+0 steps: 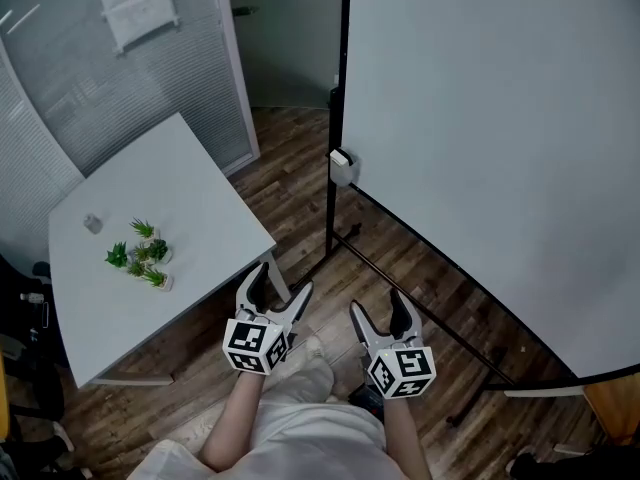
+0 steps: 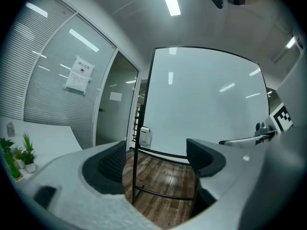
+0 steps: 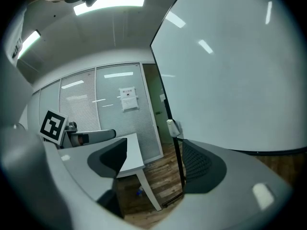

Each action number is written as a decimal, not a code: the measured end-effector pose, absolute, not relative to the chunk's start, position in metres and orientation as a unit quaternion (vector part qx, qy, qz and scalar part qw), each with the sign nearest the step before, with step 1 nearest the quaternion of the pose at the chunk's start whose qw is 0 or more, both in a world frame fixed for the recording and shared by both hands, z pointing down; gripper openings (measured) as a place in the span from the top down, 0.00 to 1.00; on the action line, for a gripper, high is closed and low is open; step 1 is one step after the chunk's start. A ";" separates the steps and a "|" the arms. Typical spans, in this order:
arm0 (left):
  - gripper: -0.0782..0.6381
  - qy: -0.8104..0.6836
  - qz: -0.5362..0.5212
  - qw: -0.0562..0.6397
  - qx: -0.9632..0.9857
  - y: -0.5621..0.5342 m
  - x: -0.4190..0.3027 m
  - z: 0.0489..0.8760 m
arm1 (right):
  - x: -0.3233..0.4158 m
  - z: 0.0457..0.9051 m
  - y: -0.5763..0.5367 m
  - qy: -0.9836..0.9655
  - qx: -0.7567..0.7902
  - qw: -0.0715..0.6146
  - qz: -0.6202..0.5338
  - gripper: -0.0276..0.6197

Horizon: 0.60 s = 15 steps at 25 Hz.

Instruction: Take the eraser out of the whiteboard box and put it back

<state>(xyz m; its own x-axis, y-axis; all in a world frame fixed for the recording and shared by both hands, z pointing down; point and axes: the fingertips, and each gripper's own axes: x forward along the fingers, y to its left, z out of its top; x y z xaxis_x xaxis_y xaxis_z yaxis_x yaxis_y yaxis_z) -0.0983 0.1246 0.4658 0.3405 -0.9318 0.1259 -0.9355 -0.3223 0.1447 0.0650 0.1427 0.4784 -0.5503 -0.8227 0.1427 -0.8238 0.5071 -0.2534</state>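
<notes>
1. The left gripper (image 1: 283,280) and the right gripper (image 1: 378,308) are held side by side low in the head view, over the wooden floor (image 1: 290,193). The jaws of both are spread wide, and nothing is held between them.
2. The whiteboard box (image 1: 343,171) is mounted at the left edge of the whiteboard (image 1: 480,138), beside the dark stand post (image 1: 329,218). The eraser (image 1: 341,155) is seen seated in the box, with only its top showing.
3. The box lies ahead of both grippers and well apart from them. Across the head view it falls between the two.
4. In the right gripper view the box (image 3: 172,127) is framed in the gap between the jaws. In the left gripper view it (image 2: 145,136) sits off toward the left jaw, just beside the post.
5. The right gripper is therefore judged the better aimed and slightly the nearer.
6. The eraser's long axis cannot be made out at this range.
7. The removal is judged not yet begun, and an approach to the box remains to be made.
</notes>
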 end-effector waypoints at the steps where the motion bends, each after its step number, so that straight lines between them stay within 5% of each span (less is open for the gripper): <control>1: 0.35 -0.573 0.011 0.098 0.813 0.113 -0.097 0.468 | 0.064 0.480 0.133 -0.869 0.472 0.007 0.147 0.41; 15: 0.39 -0.547 0.018 0.119 0.829 -0.059 -0.094 0.480 | 0.045 0.481 -0.024 -0.866 0.474 0.034 0.154 0.41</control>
